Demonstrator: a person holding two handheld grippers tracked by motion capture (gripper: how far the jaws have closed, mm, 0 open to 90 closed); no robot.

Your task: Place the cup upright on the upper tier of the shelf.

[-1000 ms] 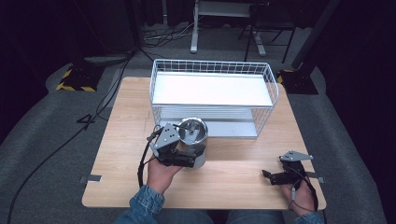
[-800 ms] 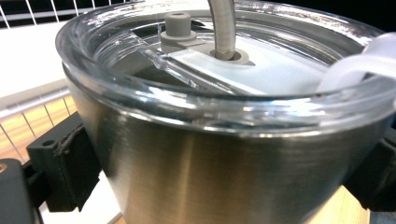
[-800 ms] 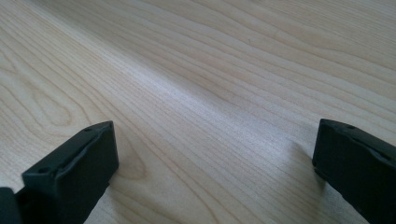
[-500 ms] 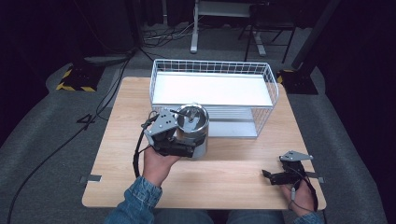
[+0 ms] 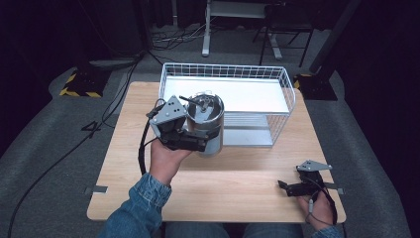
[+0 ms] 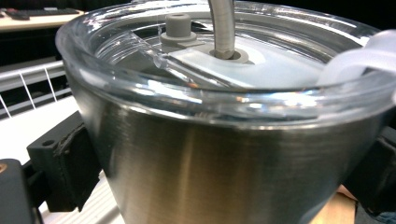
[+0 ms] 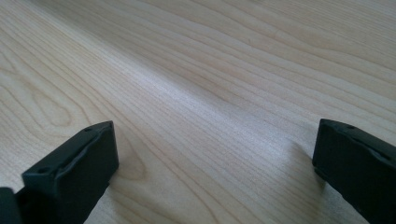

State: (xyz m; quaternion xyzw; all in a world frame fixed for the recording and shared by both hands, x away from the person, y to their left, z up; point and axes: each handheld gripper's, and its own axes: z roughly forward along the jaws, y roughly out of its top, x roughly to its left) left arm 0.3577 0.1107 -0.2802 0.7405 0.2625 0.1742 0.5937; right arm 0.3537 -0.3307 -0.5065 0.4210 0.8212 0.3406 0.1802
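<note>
A light wooden table (image 5: 237,183) carries a white wire basket (image 5: 285,94) along its far edge, reaching toward the far right corner. The right gripper (image 5: 285,187) rests on the table near the near right corner.

A brushed silver tumbler (image 5: 207,126) with a clear lid (image 6: 219,74) gleams above the pale wood-grain tabletop (image 5: 237,183). At twelve o'clock, a white wire basket (image 5: 228,99); at ten o'clock, yellow-and-black hazard stripes (image 5: 79,91). Black left claw (image 5: 190,141), blue denim sleeve (image 5: 138,208).
</note>
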